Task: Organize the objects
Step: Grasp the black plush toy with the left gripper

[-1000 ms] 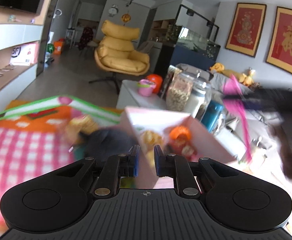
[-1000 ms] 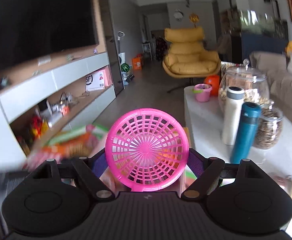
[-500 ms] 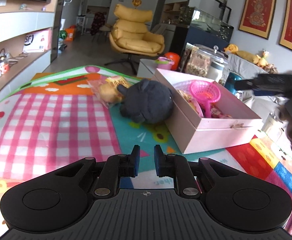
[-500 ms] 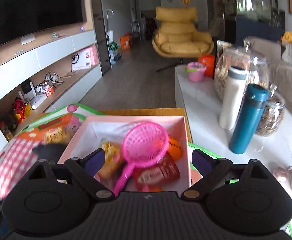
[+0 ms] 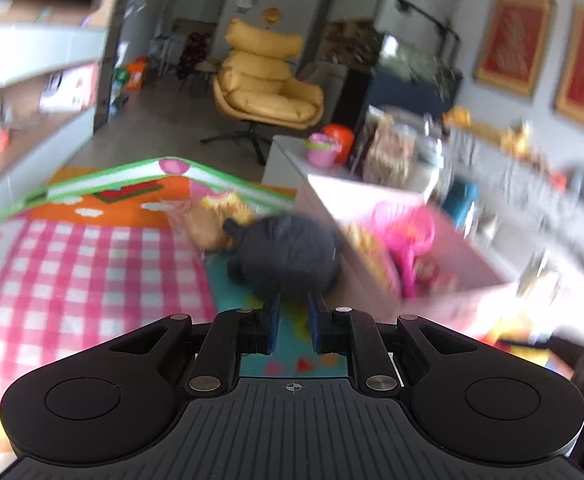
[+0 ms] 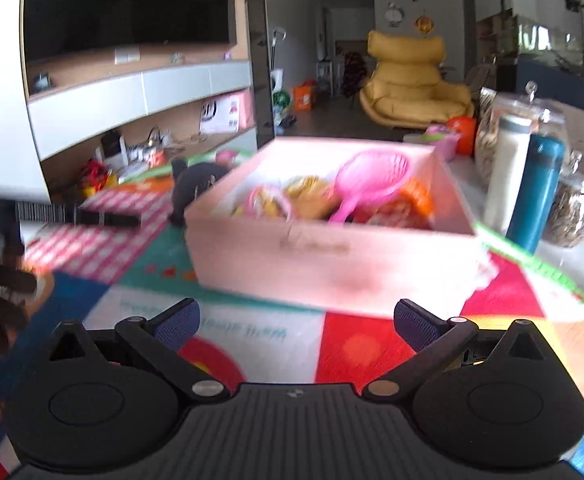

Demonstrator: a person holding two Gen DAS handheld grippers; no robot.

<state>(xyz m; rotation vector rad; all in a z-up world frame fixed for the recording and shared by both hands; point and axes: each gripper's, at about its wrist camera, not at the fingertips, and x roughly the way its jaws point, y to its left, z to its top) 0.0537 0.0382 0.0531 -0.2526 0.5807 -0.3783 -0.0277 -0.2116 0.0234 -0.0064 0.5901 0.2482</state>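
Note:
A pink box (image 6: pixel 331 252) stands on the colourful play mat (image 6: pixel 252 332) and holds a pink strainer (image 6: pixel 371 178) and several snack packets. It also shows in the left wrist view (image 5: pixel 371 280), blurred. A dark plush toy (image 5: pixel 288 256) lies on the mat against the box's left side, with a yellowish snack bag (image 5: pixel 216 216) behind it. My left gripper (image 5: pixel 293 320) is empty, its jaws nearly together, close in front of the plush toy. My right gripper (image 6: pixel 295 324) is open and empty, low over the mat before the box.
A white table (image 6: pixel 571 264) right of the box carries a white bottle (image 6: pixel 505 172), a teal bottle (image 6: pixel 537 196) and glass jars. A yellow armchair (image 5: pixel 268 88) stands at the back. Shelves (image 6: pixel 140 92) run along the left wall.
The right gripper let go of the pink strainer into the box and drew back low over the mat. The left gripper moved closer to the plush toy.

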